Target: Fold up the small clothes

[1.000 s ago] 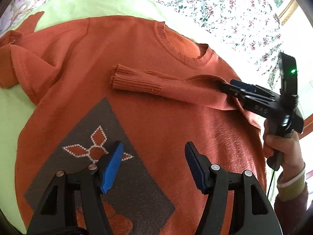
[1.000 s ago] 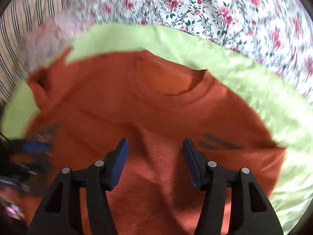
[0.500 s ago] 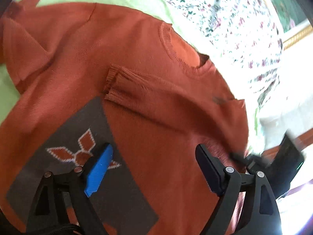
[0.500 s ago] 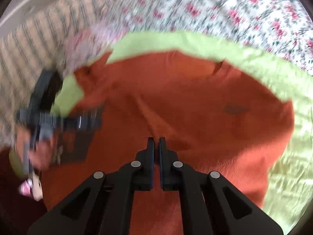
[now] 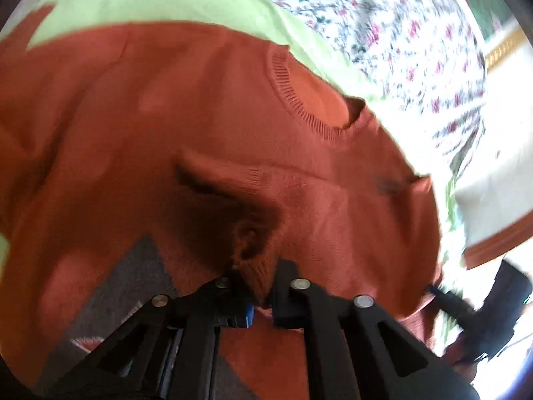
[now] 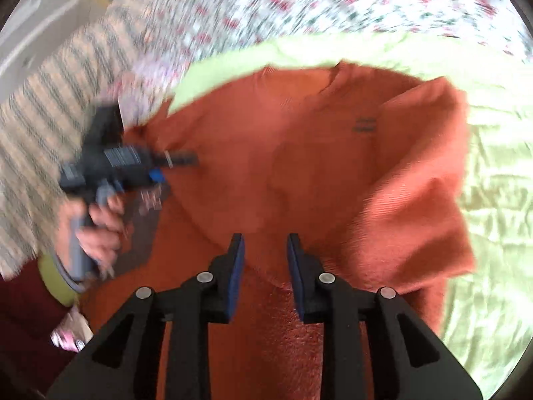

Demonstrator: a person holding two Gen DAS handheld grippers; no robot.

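Note:
An orange knit sweater (image 5: pixel 200 100) lies front up on a lime green sheet (image 5: pixel 166 3), with its ribbed neckline (image 5: pixel 299 100) at the far side. One sleeve is folded across the chest. My left gripper (image 5: pixel 261 286) is shut on a raised pinch of the orange knit just below that sleeve's cuff (image 5: pixel 226 176). In the right wrist view the sweater (image 6: pixel 266 153) fills the middle. My right gripper (image 6: pixel 265 260) hangs over its folded right side (image 6: pixel 416 183), its jaws opening with cloth under the gap but no grip. The left gripper (image 6: pixel 156 166) shows there too, blurred, in a hand.
A grey patterned panel (image 5: pixel 126 283) covers the sweater's front near me. A floral bedcover (image 5: pixel 383 33) lies beyond the green sheet (image 6: pixel 493 200). Striped fabric (image 6: pixel 50 100) sits at the left. A white edge with an orange band (image 5: pixel 493 233) is at the right.
My left gripper went from wide open to shut on a pinch of the knit, closer to the folded sleeve. My right gripper swung across the sweater; its jaws closed, then parted again.

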